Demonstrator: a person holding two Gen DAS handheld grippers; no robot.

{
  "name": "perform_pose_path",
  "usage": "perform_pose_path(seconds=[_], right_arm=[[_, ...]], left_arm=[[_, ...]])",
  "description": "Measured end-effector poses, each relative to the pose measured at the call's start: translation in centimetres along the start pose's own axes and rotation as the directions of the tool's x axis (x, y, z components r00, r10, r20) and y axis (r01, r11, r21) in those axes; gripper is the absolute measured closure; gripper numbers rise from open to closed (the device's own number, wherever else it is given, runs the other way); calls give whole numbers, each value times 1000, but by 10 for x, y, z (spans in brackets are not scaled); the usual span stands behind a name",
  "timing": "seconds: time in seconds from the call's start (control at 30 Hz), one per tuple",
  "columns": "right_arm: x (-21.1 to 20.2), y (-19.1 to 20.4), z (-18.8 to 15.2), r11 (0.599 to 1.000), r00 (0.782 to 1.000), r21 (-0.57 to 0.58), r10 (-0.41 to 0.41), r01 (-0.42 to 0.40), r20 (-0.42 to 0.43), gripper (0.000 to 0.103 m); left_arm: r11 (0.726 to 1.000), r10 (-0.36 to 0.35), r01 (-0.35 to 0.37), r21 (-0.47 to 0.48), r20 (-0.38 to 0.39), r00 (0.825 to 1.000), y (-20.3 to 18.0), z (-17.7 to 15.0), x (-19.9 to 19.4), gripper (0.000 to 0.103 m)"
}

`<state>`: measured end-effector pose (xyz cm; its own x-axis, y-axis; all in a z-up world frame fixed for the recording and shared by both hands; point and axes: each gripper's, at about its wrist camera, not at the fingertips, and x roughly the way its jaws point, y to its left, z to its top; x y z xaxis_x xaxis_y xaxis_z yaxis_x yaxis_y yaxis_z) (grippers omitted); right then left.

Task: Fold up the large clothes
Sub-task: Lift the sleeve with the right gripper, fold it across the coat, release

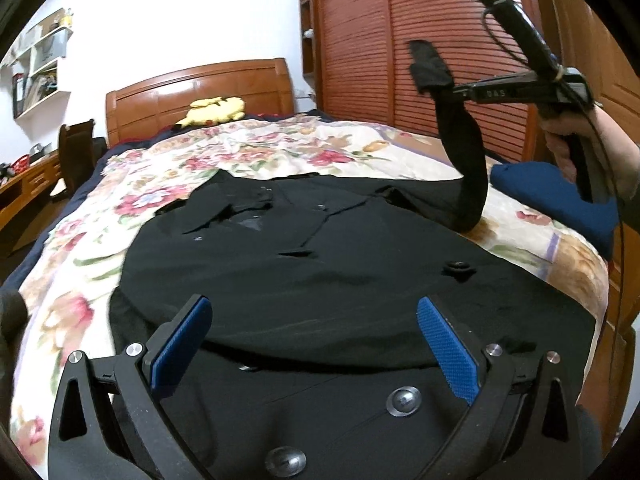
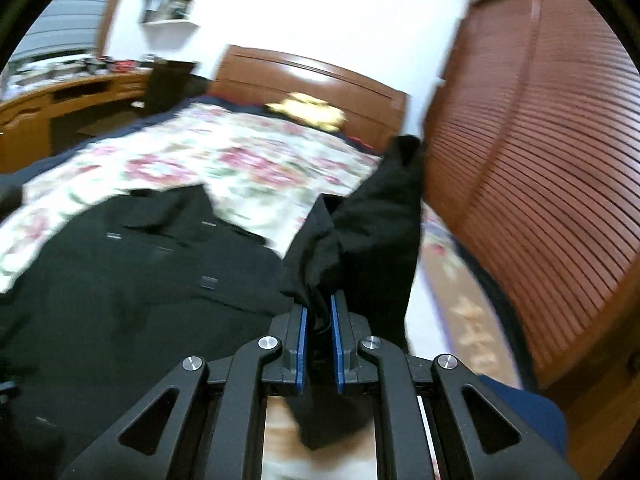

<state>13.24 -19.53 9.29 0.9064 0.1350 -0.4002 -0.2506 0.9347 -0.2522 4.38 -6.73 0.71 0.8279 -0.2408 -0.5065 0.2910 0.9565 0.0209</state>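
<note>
One black coat [image 1: 304, 264] lies spread on the floral bedspread [image 1: 72, 272] at the bed's foot end, with one yellow plush toy [image 1: 214, 110] by the wooden headboard [image 1: 200, 88], a blue cushion [image 1: 552, 204] at the bed's right edge and a slatted wardrobe [image 1: 440, 40] beyond it. The left hand-held gripper [image 1: 314, 344] hovers low over the coat's hem, jaws wide apart and holding nothing. The right hand-held gripper [image 2: 319, 344], held in a hand [image 1: 564, 140] above the bed's right edge, is clamped on the coat's one raised sleeve [image 1: 460, 148].
</note>
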Motion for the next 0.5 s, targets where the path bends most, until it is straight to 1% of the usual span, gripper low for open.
perform_pose_path(seconds=[0.07,0.13,0.23,0.33,0.4,0.43,0.5], right_arm=[[-7,22,3,998,998,-17,59,-59,19,93],[-16,32,4,994,994,-25,106,-105,31,93],[-28,54,1,987,986,-35,158,-157,51,93],[-42,72,-7,978,977,-49,204,-202,64,93],[-51,76,-15,968,966,-32,252,-250,65,93],[-50,70,-17,962,960,-13,272,-271,66,93],[-47,76,-32,946,945,38,320,-323,60,93]], left_arm=[[1000,3,-3,-24,-2,1000,11,-2,-7,0],[999,6,-5,-35,5,1000,21,-6,-17,0],[999,31,-31,-35,11,999,32,-13,-28,0],[997,39,-38,-63,11,999,47,-18,-37,0],[997,44,-42,-68,14,999,53,-20,-41,0],[996,49,-47,-69,17,999,56,-22,-44,0],[996,58,-56,-74,21,998,61,-24,-48,0]])
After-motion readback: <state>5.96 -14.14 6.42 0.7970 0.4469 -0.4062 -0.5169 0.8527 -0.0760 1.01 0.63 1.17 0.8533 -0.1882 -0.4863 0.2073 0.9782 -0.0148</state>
